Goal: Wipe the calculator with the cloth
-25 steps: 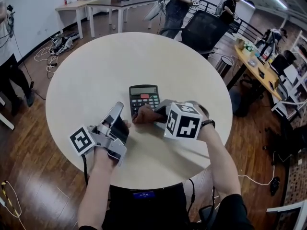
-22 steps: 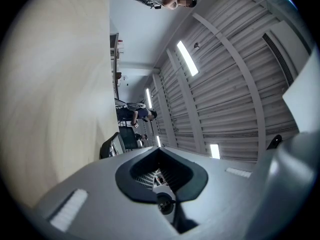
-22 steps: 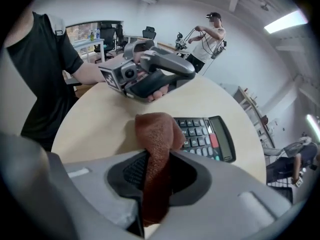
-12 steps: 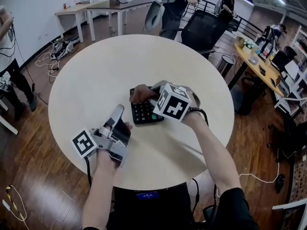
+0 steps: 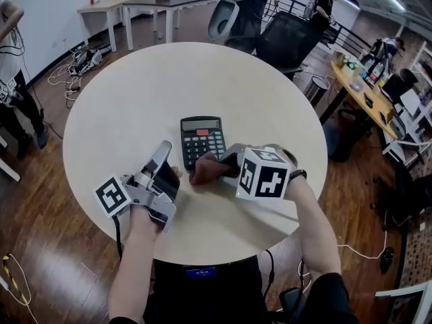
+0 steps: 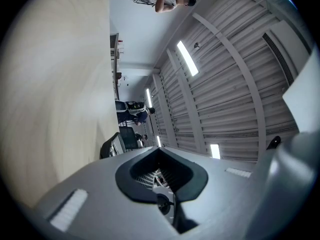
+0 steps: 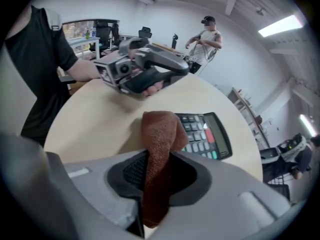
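Jaws of the right gripper (image 7: 156,181) pinch the cloth (image 7: 159,134) so that its folded end reaches ahead to the calculator (image 7: 210,134), probably for wiping, while the left gripper (image 6: 161,181), pressed together and empty, waits aside.

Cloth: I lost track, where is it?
The cloth is clamped in the right gripper, its end at the near edge of the calculator, head view centre.

Round pale table (image 5: 169,86) on a dark wood floor (image 5: 47,201). Beyond its far rim, a black chair (image 5: 290,42). Further back, side tables (image 5: 172,2) along a white wall, with a tangle of cables (image 5: 77,66) on the floor nearby. At right, a cluttered desk (image 5: 358,90) and a bin (image 5: 314,92) between chair and desk. A person (image 5: 8,59) standing at the left edge.
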`<state>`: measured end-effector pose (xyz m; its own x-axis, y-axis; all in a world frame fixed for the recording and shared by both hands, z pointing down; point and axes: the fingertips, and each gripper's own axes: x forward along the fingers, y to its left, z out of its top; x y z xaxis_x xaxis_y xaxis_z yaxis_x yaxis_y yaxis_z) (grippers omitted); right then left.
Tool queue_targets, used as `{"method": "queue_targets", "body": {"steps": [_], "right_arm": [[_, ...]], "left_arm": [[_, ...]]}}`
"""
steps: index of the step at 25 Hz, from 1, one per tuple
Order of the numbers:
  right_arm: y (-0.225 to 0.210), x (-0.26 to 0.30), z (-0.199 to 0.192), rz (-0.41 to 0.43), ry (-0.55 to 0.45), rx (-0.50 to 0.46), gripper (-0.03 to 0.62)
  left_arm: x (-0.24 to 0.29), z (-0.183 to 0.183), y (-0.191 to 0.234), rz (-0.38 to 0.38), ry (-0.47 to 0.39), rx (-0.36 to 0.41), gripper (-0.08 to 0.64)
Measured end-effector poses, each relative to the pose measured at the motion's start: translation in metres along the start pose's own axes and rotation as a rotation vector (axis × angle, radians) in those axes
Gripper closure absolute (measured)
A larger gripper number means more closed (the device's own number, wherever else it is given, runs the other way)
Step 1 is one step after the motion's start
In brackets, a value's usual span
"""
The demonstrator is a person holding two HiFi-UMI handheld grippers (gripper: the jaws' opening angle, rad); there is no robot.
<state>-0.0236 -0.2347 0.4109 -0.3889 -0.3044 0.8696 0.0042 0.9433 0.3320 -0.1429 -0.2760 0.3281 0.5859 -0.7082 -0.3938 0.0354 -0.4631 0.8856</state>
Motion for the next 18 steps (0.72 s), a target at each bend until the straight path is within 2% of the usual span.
{"method": "queue_targets", "body": {"steps": [2, 4, 5, 7, 9, 11, 13, 18], "right_arm": [[0.014, -0.004, -0.003, 0.053, 0.008, -0.020, 0.508], [0.001, -0.011, -0.004, 0.025, -0.027, 0.015, 0.508], [-0.015, -0.015, -0.003, -0.017, -0.061, 0.057, 0.509], [-0.059, -0.021, -0.003, -0.153, -0.121, 0.160, 0.508], [-0.105, -0.022, -0.008, -0.313, -0.130, 0.232, 0.508], [-0.135, -0.018, -0.014, -0.409, -0.115, 0.256, 0.508], [-0.143, -0.007, -0.015, -0.405, -0.115, 0.252, 0.508], [-0.116, 0.011, -0.020, -0.299, -0.073, 0.222, 0.508]], "left_arm": [[0.000, 0.000, -0.001, 0.000, 0.000, 0.003, 0.575], [0.000, 0.000, -0.001, -0.002, 0.001, 0.003, 0.575], [0.001, 0.000, -0.001, -0.003, 0.001, 0.001, 0.575], [0.001, -0.001, 0.000, -0.004, -0.001, -0.004, 0.576], [0.001, 0.000, 0.000, -0.006, -0.004, -0.005, 0.575], [0.001, -0.001, -0.001, -0.009, -0.004, -0.003, 0.575], [0.001, -0.001, -0.001, -0.009, -0.005, -0.006, 0.575], [0.000, 0.000, 0.000, -0.005, -0.001, -0.001, 0.575]]}}
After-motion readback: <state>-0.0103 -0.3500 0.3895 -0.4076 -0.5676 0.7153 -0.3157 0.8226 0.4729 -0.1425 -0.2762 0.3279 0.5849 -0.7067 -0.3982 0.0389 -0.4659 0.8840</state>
